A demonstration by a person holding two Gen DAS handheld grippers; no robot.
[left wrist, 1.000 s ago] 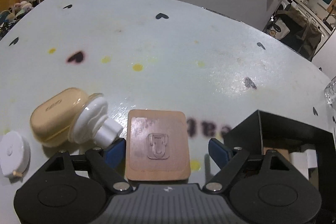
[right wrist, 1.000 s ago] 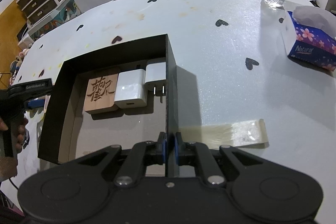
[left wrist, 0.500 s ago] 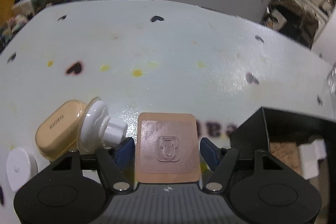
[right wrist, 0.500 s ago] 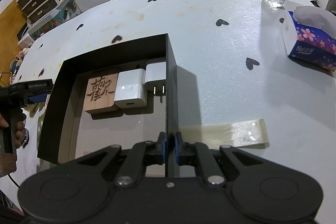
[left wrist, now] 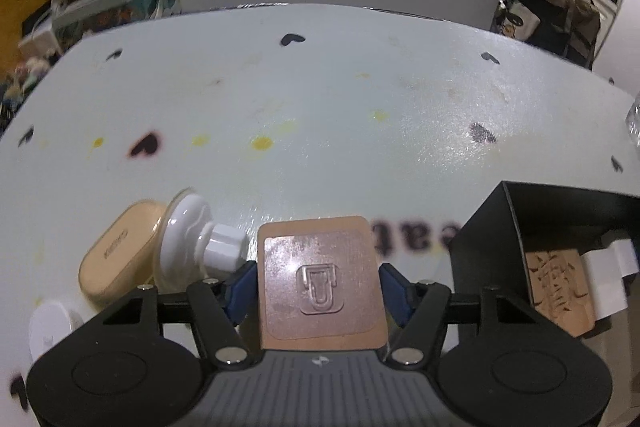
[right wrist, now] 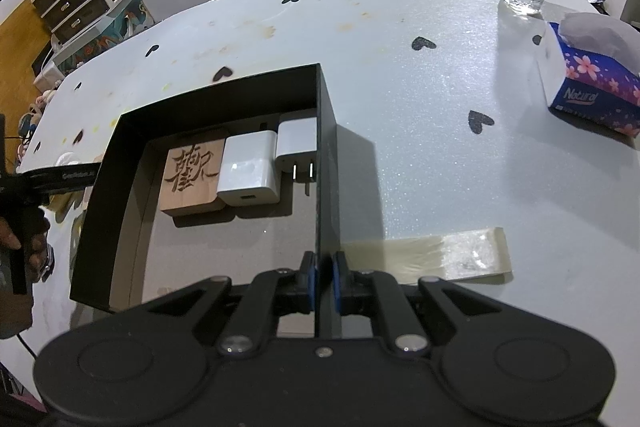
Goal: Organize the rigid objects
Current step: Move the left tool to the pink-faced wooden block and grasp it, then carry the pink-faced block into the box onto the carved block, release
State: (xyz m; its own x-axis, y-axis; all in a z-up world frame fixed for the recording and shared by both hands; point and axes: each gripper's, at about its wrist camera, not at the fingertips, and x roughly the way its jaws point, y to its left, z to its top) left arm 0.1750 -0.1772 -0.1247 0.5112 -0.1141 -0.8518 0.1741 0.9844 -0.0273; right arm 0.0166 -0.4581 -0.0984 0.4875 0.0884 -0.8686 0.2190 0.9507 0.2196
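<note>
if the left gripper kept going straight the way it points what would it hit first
Nothing close, probably. The left gripper, shut on the brown tile, points over bare table; the white knob and black box lie off to either side.

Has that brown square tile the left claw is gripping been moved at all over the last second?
Yes. The brown tile now hides the first letters of the dark print on the table, so it has gone rightward toward the black box.

The table was pale grey-white, dotted with black hearts and yellow spots. The box was black outside, grey inside. The tile was tan with a clear hook; the case beige. The tissue pack was blue with pink blossoms.
</note>
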